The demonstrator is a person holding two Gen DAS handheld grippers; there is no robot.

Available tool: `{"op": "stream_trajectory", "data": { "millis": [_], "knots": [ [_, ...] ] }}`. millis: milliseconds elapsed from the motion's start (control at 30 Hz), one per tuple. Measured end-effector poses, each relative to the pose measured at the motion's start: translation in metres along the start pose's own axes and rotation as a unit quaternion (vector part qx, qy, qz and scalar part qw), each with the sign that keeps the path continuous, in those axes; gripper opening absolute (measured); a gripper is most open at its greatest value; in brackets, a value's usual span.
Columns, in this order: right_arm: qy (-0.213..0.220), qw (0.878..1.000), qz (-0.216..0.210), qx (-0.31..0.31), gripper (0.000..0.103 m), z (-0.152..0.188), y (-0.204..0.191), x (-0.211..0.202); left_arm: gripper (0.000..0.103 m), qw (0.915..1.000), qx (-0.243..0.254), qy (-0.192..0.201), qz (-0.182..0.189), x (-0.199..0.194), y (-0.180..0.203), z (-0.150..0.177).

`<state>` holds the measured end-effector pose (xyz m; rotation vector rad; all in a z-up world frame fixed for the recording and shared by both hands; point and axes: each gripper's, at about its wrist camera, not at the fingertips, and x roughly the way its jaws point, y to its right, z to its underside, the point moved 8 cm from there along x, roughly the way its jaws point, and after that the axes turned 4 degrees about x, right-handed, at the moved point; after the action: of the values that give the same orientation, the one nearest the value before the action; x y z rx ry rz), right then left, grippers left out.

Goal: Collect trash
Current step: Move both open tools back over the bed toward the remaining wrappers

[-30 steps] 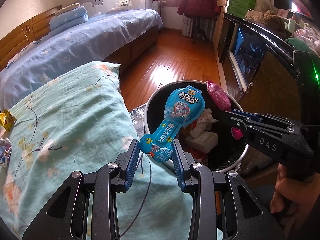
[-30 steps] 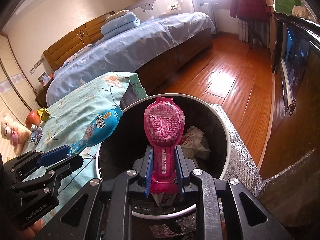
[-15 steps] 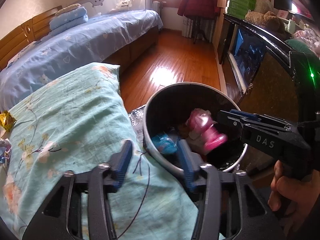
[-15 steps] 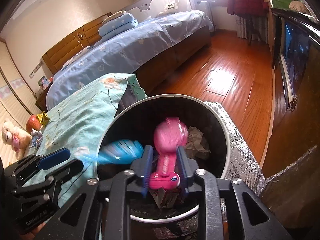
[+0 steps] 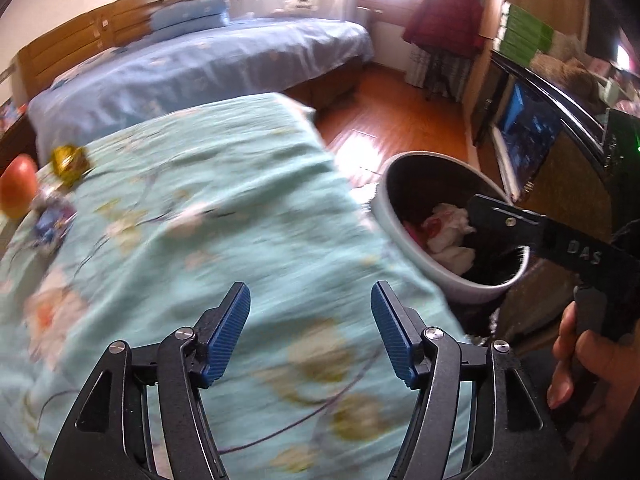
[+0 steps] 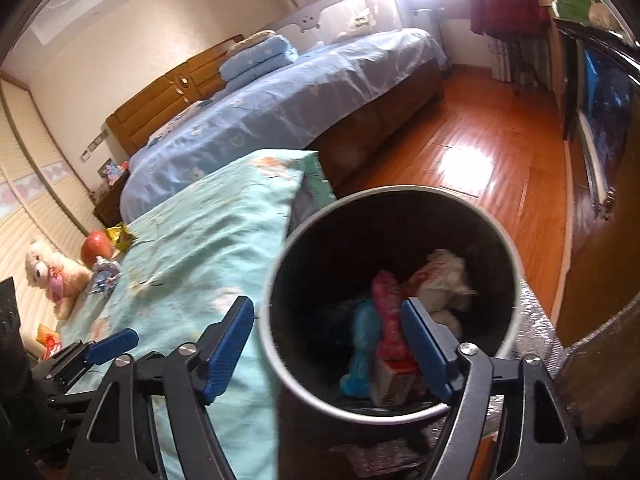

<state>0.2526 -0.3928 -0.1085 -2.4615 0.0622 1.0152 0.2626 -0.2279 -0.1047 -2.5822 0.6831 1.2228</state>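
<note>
- A pink snack pack (image 6: pixel 387 312) and a blue snack pack (image 6: pixel 362 346) are seen lying inside the trash bin (image 6: pixel 516 280), side by side, near the wall closest to the right wrist camera
- Crumpled white paper (image 6: pixel 442 284) is seen in the bin just beyond the two packs; in the left wrist view it (image 5: pixel 450 236) is visible at the bin's bottom, with a sliver of pink beside it
- The bin (image 5: pixel 404 220) is placed on the wooden floor (image 6: pixel 500 152), touching the edge of the floral teal quilt (image 5: pixel 224 216)
- The right gripper (image 6: pixel 328 346) is held above the bin's near rim with its blue pads spread wide and nothing between them
- The left gripper (image 5: pixel 310 332) is held over the quilt with its pads likewise spread wide and empty
- More trash is left on the quilt's far end: a golden wrapper (image 5: pixel 70 162) and a bluish foil wrapper (image 5: pixel 52 224), near an apple (image 5: pixel 18 186)
- A plush bear (image 6: pixel 50 270) is seen beside the apple (image 6: pixel 96 248) in the right wrist view
- A bed with blue bedding (image 6: pixel 288 108) is seen beyond the quilt, and a red coat (image 5: pixel 444 20) is hung near the window
</note>
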Motion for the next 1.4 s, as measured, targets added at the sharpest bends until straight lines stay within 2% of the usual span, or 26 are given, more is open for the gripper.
{"op": "stream_trajectory", "data": {
  "millis": [133, 467, 733, 1067, 1400],
  "knots": [
    [-0.004, 1.000, -0.020, -0.018, 0.086, 0.006, -0.032, 0.005, 0.065, 0.9993, -0.035, 0.000, -0.012, -0.008, -0.034, 0.013],
    [-0.009, 0.995, -0.081, -0.054, 0.089, 0.024, -0.108, 0.026, 0.065, 0.9938, -0.099, 0.007, -0.050, -0.031, -0.108, 0.043],
    [-0.038, 0.991, -0.095, -0.089, 0.089, 0.035, -0.158, 0.052, 0.065, 0.9865, -0.143, 0.005, -0.079, -0.038, -0.162, 0.061],
    [-0.060, 0.986, -0.108, -0.115, 0.089, 0.037, -0.198, 0.080, 0.065, 0.9793, -0.178, 0.009, -0.095, -0.034, -0.213, 0.054],
    [-0.077, 0.983, -0.121, -0.118, 0.089, 0.021, -0.221, 0.116, 0.065, 0.9763, -0.193, 0.018, -0.096, -0.014, -0.248, 0.024]
  ]
}}
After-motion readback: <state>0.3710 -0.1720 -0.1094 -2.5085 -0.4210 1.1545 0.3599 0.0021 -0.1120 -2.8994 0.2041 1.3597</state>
